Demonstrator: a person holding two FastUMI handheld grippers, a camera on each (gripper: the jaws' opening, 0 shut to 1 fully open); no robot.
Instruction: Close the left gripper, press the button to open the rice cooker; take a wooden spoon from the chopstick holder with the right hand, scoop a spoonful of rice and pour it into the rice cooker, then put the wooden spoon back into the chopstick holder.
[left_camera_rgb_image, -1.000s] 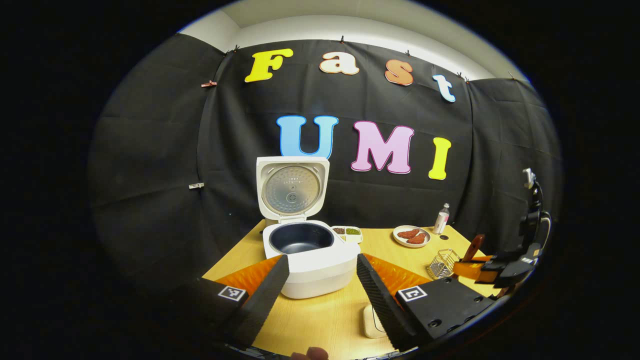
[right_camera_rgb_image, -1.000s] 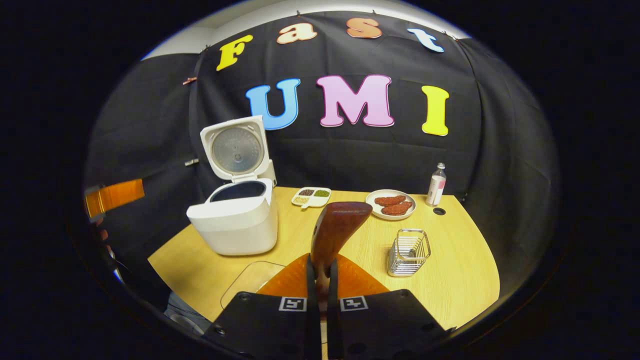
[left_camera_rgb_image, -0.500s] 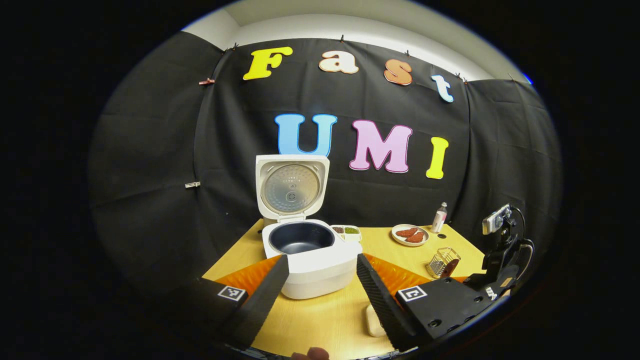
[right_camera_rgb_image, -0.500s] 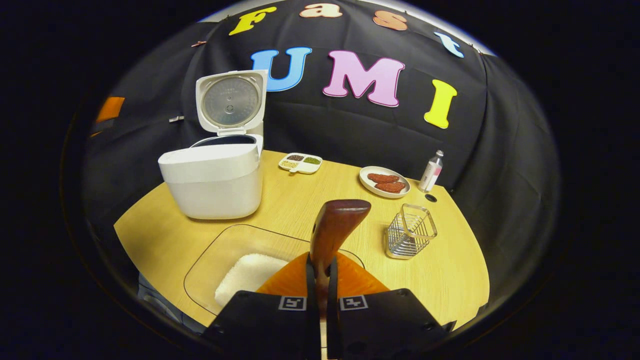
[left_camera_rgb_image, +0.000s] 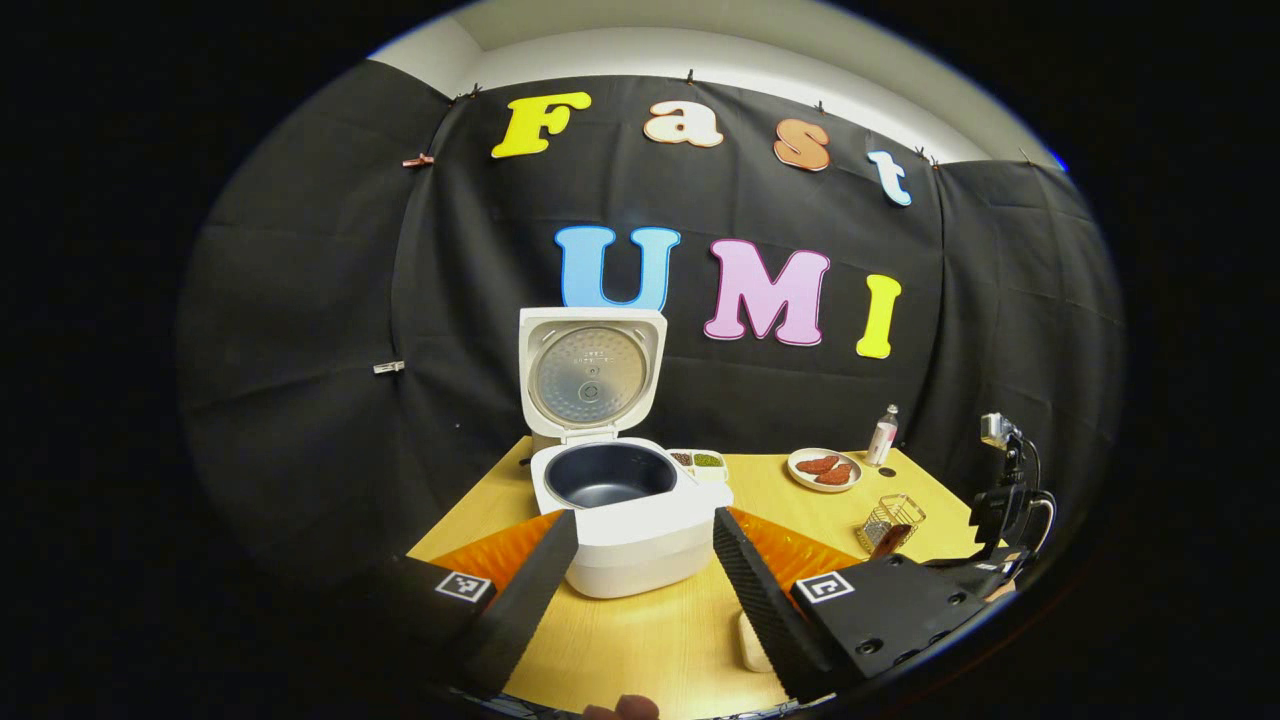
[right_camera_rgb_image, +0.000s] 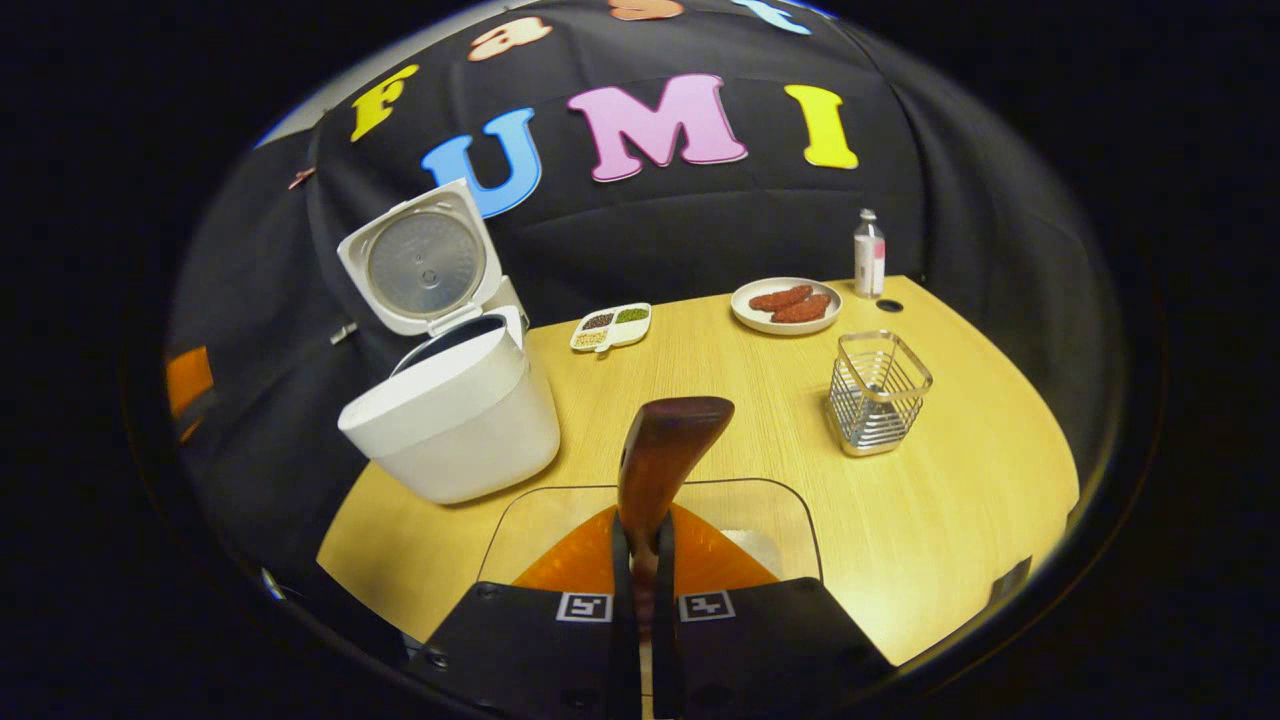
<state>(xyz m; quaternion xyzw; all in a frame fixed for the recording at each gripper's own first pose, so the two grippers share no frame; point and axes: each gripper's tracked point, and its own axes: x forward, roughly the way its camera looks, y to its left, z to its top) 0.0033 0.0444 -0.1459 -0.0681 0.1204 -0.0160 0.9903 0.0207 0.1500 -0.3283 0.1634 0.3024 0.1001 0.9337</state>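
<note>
The white rice cooker (left_camera_rgb_image: 630, 530) stands with its lid (left_camera_rgb_image: 592, 375) raised and its dark inner pot bare. My left gripper (left_camera_rgb_image: 640, 580) hangs open just in front of it, fingers apart and holding nothing. My right gripper (right_camera_rgb_image: 645, 560) is shut on the handle of the wooden spoon (right_camera_rgb_image: 665, 455), whose bowl points forward above the clear rice container (right_camera_rgb_image: 520, 505). White rice (right_camera_rgb_image: 755, 545) shows in that container beside my fingers. The wire chopstick holder (right_camera_rgb_image: 875, 390) stands upright to the right, with no utensils in it. In the left gripper view the right gripper (left_camera_rgb_image: 990, 565) sits low at the far right.
A plate of reddish-brown food (right_camera_rgb_image: 785, 303), a small bottle (right_camera_rgb_image: 868, 253) and a divided dish of grains (right_camera_rgb_image: 610, 327) line the back of the wooden table (right_camera_rgb_image: 950, 520). The rice cooker (right_camera_rgb_image: 455, 410) stands left of the container.
My right gripper has swung with the spoon, so the rice container now lies straight ahead and the holder sits farther right. In the left gripper view it has sunk lower. The left gripper has barely moved.
</note>
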